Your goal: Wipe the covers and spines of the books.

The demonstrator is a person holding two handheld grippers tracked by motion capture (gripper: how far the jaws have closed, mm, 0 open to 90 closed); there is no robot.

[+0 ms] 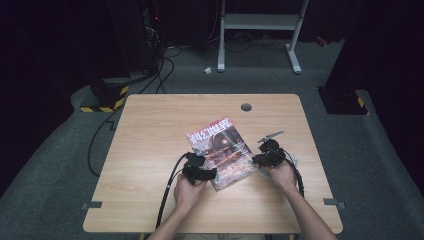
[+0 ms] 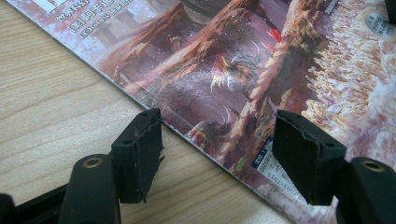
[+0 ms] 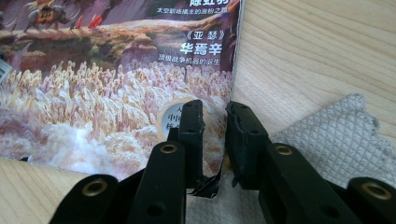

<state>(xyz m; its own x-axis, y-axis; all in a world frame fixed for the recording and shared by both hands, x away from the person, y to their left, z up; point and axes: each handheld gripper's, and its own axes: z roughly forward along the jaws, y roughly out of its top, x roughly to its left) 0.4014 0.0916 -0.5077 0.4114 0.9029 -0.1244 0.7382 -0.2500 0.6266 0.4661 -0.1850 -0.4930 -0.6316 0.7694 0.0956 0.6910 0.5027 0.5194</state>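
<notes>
Here the right gripper (image 3: 215,122) has its fingers clenched on the magazine's (image 1: 223,151) curled-up cover corner. The left gripper (image 2: 217,156) stands released, fingers straddling the spine edge. The glossy magazine, printed with reddish fantasy art, lies askew near the middle of the pale wood-grain bench (image 1: 150,130), partly over a grey quilted cloth (image 3: 336,135). Grey carpet (image 1: 380,165) surrounds the bench; the room beyond is dark.

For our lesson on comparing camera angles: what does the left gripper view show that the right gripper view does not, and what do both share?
Left gripper view: wide-apart tongs straddling the magazine's edge, with a barcode label beside one pad.
Right gripper view: narrow tongs around the cover's lifted corner, plus a grey quilted cloth and a round sticker.
Both: the magazine cover and the wooden table.
</notes>
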